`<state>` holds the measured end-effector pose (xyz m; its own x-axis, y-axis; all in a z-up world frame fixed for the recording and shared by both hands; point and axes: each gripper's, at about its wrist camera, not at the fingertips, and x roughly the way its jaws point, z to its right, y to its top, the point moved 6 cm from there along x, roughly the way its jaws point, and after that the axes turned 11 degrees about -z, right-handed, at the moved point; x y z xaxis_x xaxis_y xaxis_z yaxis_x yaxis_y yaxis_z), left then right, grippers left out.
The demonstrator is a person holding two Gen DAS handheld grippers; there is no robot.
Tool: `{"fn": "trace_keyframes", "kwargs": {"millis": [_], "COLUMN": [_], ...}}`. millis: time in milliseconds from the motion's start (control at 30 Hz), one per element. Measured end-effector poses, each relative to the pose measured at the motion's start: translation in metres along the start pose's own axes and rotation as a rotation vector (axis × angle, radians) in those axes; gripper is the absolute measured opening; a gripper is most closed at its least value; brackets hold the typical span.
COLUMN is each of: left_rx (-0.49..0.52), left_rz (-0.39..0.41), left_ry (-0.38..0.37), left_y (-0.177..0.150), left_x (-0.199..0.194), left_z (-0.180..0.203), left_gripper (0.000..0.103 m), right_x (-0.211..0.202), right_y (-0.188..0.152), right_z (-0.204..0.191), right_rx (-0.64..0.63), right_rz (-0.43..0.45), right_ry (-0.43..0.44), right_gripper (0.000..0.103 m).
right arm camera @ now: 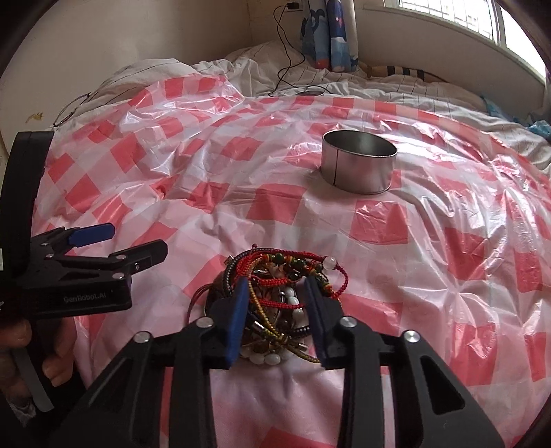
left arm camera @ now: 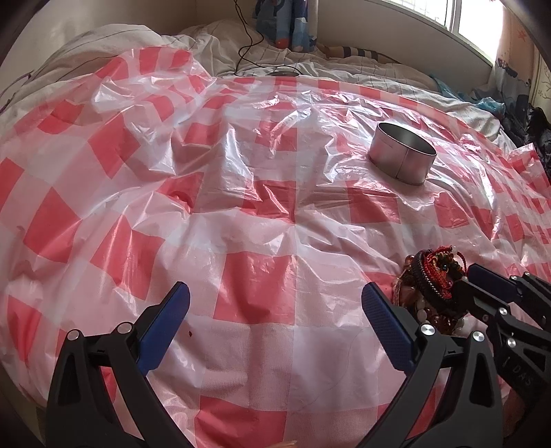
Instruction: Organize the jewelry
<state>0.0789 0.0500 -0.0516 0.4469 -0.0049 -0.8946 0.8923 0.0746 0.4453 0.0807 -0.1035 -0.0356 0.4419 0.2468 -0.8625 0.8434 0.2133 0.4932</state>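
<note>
A tangled pile of jewelry (right arm camera: 275, 303), red cords, bead bracelets and white beads, lies on the red-and-white checked plastic sheet (right arm camera: 310, 213). My right gripper (right arm camera: 275, 286) straddles the pile, its blue fingers pressed against both sides of it. The pile also shows in the left wrist view (left arm camera: 430, 286), with the right gripper (left arm camera: 482, 282) on it. My left gripper (left arm camera: 275, 303) is wide open and empty, just left of the pile; it shows in the right wrist view (right arm camera: 131, 241). An open round metal tin (right arm camera: 358, 165) stands upright beyond the pile; it also shows in the left wrist view (left arm camera: 401, 153).
The sheet covers a bed with rumpled white bedding (right arm camera: 241, 65) at the back. A black cable (right arm camera: 286, 62) runs over the bedding. A blue patterned curtain (right arm camera: 330, 34) hangs by the wall. A window (right arm camera: 465, 20) is at the upper right.
</note>
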Motion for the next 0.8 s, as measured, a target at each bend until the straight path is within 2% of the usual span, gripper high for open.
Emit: {"fn": "trace_keyframes", "kwargs": {"millis": [133, 200, 333, 367, 400, 433, 567, 600, 633, 800], "left_rx": [-0.006, -0.009, -0.009, -0.008, -0.007, -0.006, -0.002, -0.001, 0.001, 0.009], "left_rz": [-0.004, -0.003, -0.002, -0.002, -0.003, -0.002, -0.001, -0.001, 0.0, -0.002], "left_ry": [-0.012, -0.018, -0.019, -0.018, -0.017, -0.016, -0.015, -0.015, -0.014, -0.01], "left_y": [0.001, 0.001, 0.001, 0.001, 0.001, 0.0, 0.0, 0.0, 0.0, -0.001], "left_x": [0.0, -0.001, -0.002, -0.002, -0.002, -0.002, -0.001, -0.001, 0.0, 0.001], "left_z": [0.0, 0.0, 0.001, 0.001, 0.001, 0.002, 0.003, 0.003, 0.004, 0.006], "left_gripper": [0.096, 0.096, 0.096, 0.096, 0.096, 0.096, 0.096, 0.096, 0.096, 0.096], "right_x": [0.0, -0.006, 0.003, 0.004, 0.002, 0.0, -0.012, -0.015, -0.017, -0.011], "right_y": [0.0, -0.001, -0.003, -0.004, -0.004, -0.003, 0.0, 0.001, 0.001, 0.001], "right_z": [-0.004, -0.008, -0.014, -0.015, -0.017, -0.018, -0.01, -0.007, -0.004, 0.002], "right_rx": [-0.011, -0.019, -0.038, -0.04, -0.045, -0.048, -0.005, 0.012, 0.029, 0.071], "right_rz": [-0.003, 0.015, -0.024, -0.027, -0.018, -0.004, 0.054, 0.067, 0.072, 0.031], "right_ry": [0.039, 0.088, 0.075, 0.086, 0.1, 0.102, 0.129, 0.143, 0.162, 0.206], "right_gripper": [0.027, 0.032, 0.033, 0.027, 0.015, 0.013, 0.009, 0.003, 0.004, 0.004]}}
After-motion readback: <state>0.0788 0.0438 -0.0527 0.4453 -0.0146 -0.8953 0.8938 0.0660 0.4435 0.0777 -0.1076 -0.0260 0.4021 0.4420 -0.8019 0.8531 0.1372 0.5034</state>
